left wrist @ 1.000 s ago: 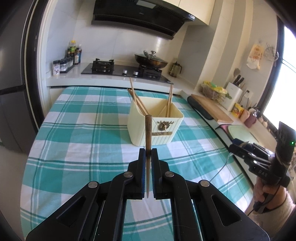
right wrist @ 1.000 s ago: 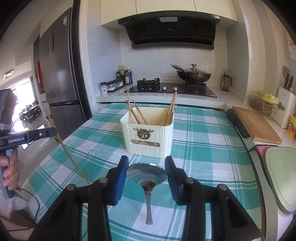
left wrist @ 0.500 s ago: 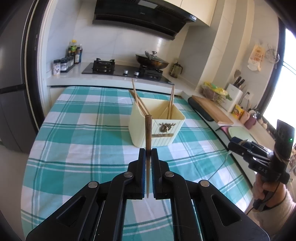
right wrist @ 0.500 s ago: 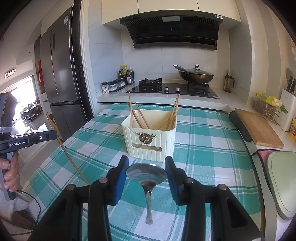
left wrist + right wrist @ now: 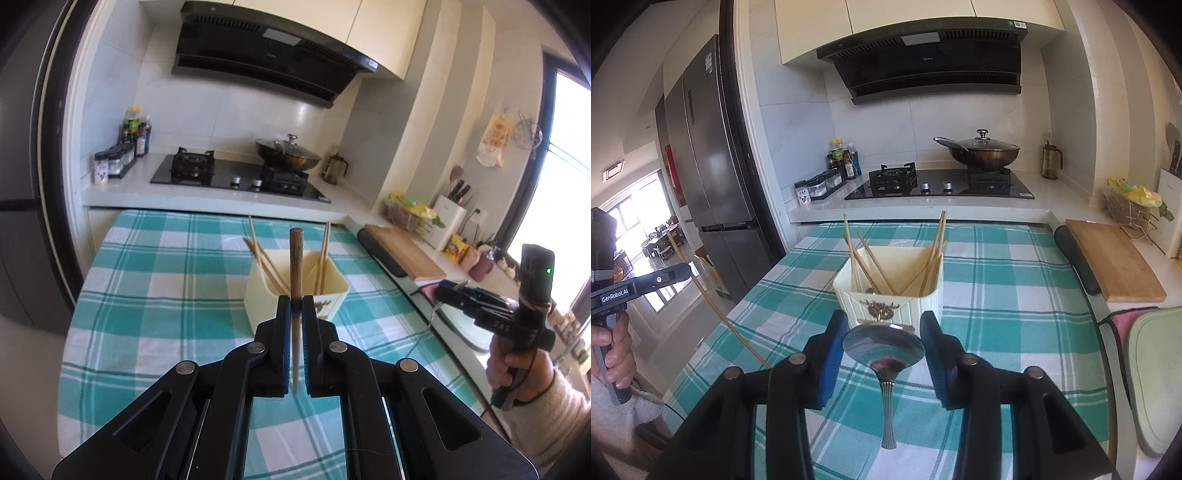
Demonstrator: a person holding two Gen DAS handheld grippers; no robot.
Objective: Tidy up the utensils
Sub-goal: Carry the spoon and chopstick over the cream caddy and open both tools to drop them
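Left claw (image 5: 296, 308) clamped on chopstick (image 5: 295, 266); right claw (image 5: 884, 343) clamped on spoon (image 5: 884, 347). Just ahead: cream holder (image 5: 886, 295), chopsticks inside, on checked tablecloth (image 5: 997, 295).

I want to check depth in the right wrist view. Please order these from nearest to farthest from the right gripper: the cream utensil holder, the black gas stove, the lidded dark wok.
1. Cream utensil holder: on the tablecloth, just ahead of the right gripper.
2. Black gas stove: on the counter behind the table.
3. Lidded dark wok: on the stove's right burner, about as far away as the stove.
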